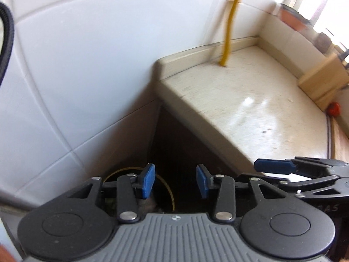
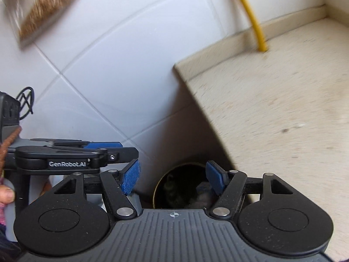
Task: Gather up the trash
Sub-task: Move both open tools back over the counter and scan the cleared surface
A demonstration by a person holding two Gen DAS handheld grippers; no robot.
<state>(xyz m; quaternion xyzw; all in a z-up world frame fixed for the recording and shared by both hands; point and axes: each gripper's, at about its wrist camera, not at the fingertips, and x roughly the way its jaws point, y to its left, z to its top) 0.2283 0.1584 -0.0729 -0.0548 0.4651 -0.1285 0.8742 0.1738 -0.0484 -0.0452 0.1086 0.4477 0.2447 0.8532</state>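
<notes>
1. The left tongs [image 1: 175,182] stand partly open with nothing between the blue pads [image 1: 148,180]; they point down into the dark gap between the tiled wall [image 1: 76,76] and the end of the desk [image 1: 250,100].
2. The right tongs [image 2: 173,180] are also apart and empty, spread a little wider, and hang just beside the left pair, each showing side-on in the other's view.
3. Directly below both sits the round trash bin [image 2: 185,187], on the floor at the foot of the desk, with dark and pale crumpled waste already inside.
4. The desk top looks bare nearby apart from a small dark speck [image 1: 265,131]; a small red object [image 1: 333,108] lies far off by a cream box, too blurred to name.
5. A yellow hose [image 1: 229,26] drops to the desk's back edge.
6. With both pairs empty over the bin, the drop seems done. To go on well, lift clear of the rim before turning, keep the two pairs from knocking together, and avoid the hose when reaching across the desk.
</notes>
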